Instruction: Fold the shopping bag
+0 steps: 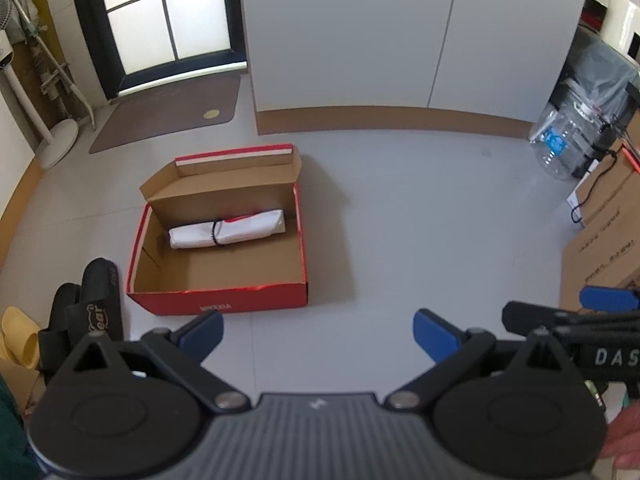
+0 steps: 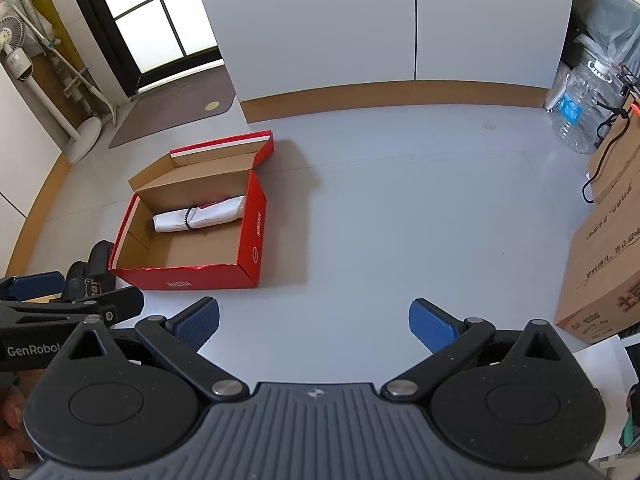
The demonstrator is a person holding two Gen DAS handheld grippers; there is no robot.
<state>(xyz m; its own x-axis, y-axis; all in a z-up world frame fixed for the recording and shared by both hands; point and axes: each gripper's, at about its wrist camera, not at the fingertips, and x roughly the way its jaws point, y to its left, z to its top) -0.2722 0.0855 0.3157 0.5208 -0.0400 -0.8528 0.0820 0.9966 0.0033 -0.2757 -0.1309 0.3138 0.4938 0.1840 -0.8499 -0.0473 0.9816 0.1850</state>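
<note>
Both the left claw (image 1: 318, 334) and right claw (image 2: 314, 322) gape wide, holding nothing. The rolled shopping bag (image 1: 227, 228) lies against the far wall of the red box (image 1: 224, 302). Only the right view shows that box's printed side.

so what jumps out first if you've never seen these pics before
The open red shoebox on the pale floor, left of centre, with a rolled white bag bound by a dark band lying against its far wall. In the foreground, the left gripper and right gripper both hover open and empty above bare floor.
</note>
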